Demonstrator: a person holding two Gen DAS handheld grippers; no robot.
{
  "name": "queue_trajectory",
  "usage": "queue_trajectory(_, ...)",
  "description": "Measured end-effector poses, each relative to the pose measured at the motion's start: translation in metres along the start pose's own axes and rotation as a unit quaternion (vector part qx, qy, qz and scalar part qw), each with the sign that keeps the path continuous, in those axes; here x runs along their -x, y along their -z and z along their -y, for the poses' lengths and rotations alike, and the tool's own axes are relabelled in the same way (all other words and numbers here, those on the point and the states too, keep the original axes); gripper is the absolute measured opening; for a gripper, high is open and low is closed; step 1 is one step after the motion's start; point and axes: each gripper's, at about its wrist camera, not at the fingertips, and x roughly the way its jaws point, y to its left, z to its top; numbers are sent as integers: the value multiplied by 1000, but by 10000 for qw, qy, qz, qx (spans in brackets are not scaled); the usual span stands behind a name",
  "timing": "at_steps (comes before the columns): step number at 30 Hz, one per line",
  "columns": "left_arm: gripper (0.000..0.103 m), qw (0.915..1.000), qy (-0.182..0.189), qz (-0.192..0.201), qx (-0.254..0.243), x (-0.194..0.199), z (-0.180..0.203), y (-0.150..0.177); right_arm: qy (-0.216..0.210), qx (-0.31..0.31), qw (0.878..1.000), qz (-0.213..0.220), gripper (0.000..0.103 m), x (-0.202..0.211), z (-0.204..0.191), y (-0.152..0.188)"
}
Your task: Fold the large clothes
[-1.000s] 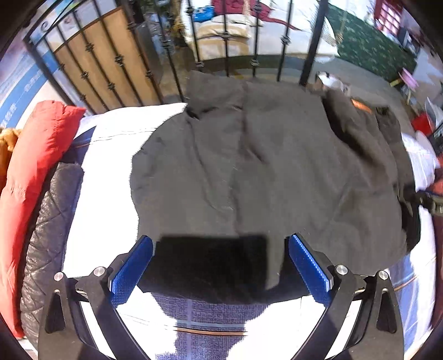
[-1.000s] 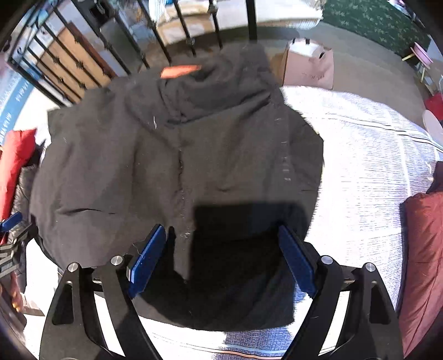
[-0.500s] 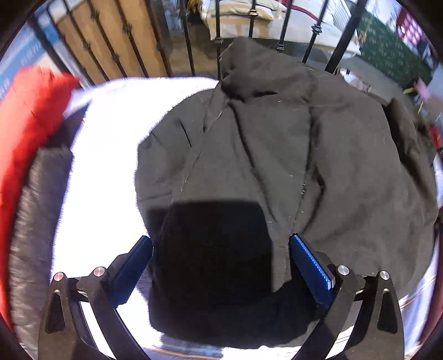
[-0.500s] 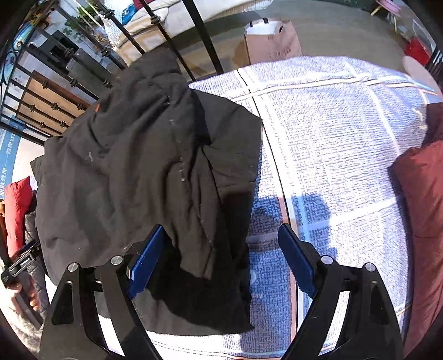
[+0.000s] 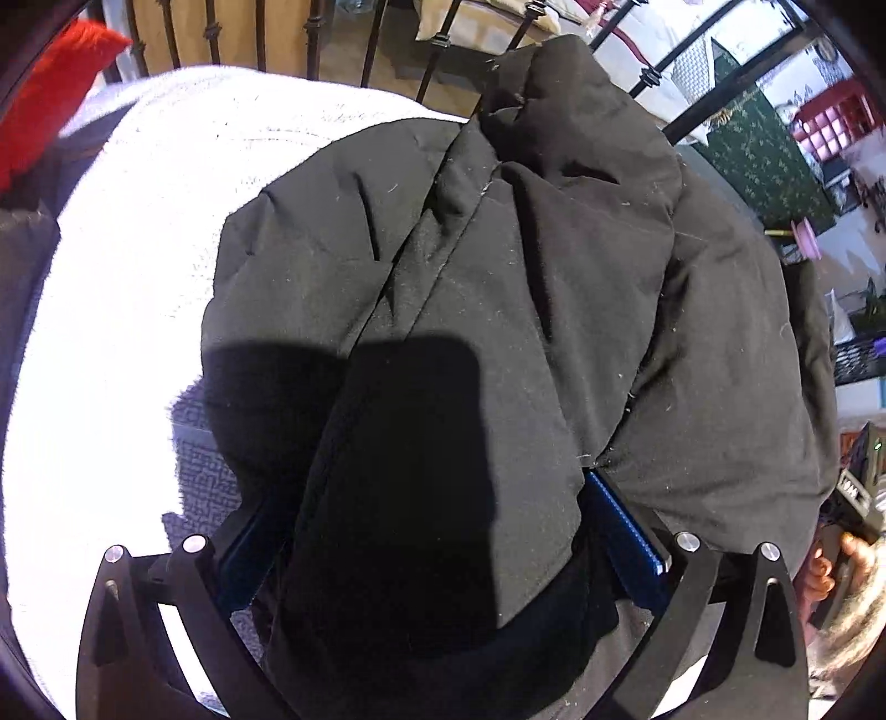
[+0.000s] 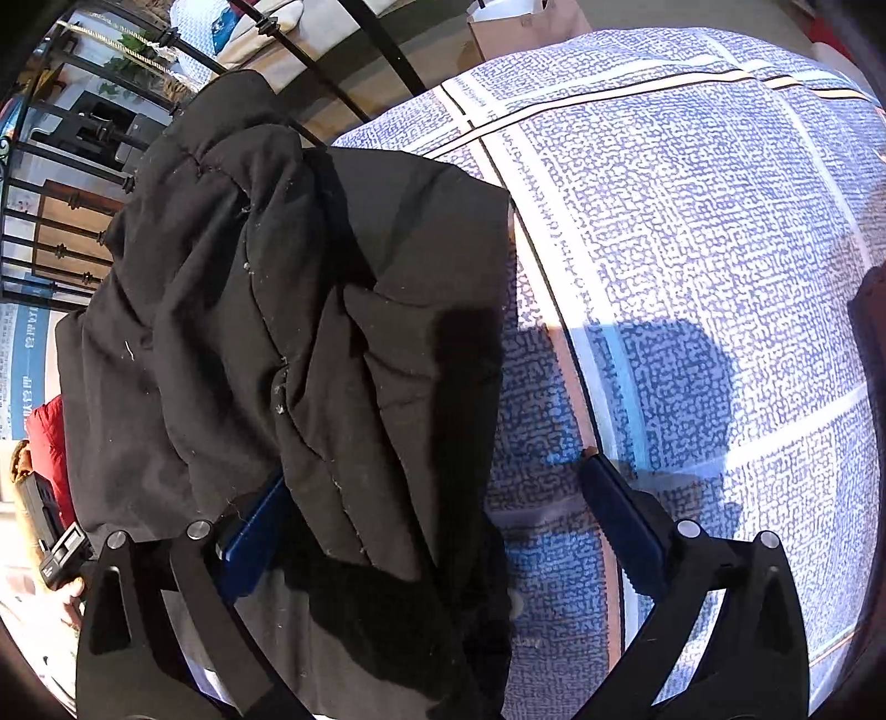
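My left wrist camera sits just behind the left hand-held gripper (image 5: 437,531), looking forward and down along its fingers, very near the black garment (image 5: 526,310), with the white-lit bed cover (image 5: 122,288) to its left and the iron railing (image 5: 437,50) at the far edge. My right wrist camera rides the right hand-held gripper (image 6: 432,526) the same way, equally near, facing the blue patterned bedspread (image 6: 692,249) on its right. Both views share the garment and the railing; each catches the other gripper at its outer edge.
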Motion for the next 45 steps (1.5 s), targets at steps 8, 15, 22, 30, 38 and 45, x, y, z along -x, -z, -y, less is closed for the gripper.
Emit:
queue_trajectory(8, 99, 9998, 59, -44, 160, 2, -7, -5, 178, 75, 9997, 136, 93, -1, -15, -9)
queue_trajectory(15, 96, 9955, 725, 162, 587, 13, -28, 0, -533, 152, 9984, 74, 68, -2, -24, -16)
queue_trajectory(22, 94, 9879, 1144, 126, 1037, 8, -59, -12, -942, -264, 9948, -266, 87, -21, -13, -34)
queue_trajectory(30, 93, 9950, 471, 16, 884, 3, -38, -20, -375, -182, 9991, -83, 87, -22, -30, -37)
queue_trajectory(38, 38, 9974, 285, 409, 513, 39, -23, 4, 333, 574, 9971, 371, 21, 7, -87, -23)
queue_trajectory(45, 23, 9951, 443, 820, 323, 83, -17, 38, 134, 657, 9943, 828, 16, 70, -98, 26)
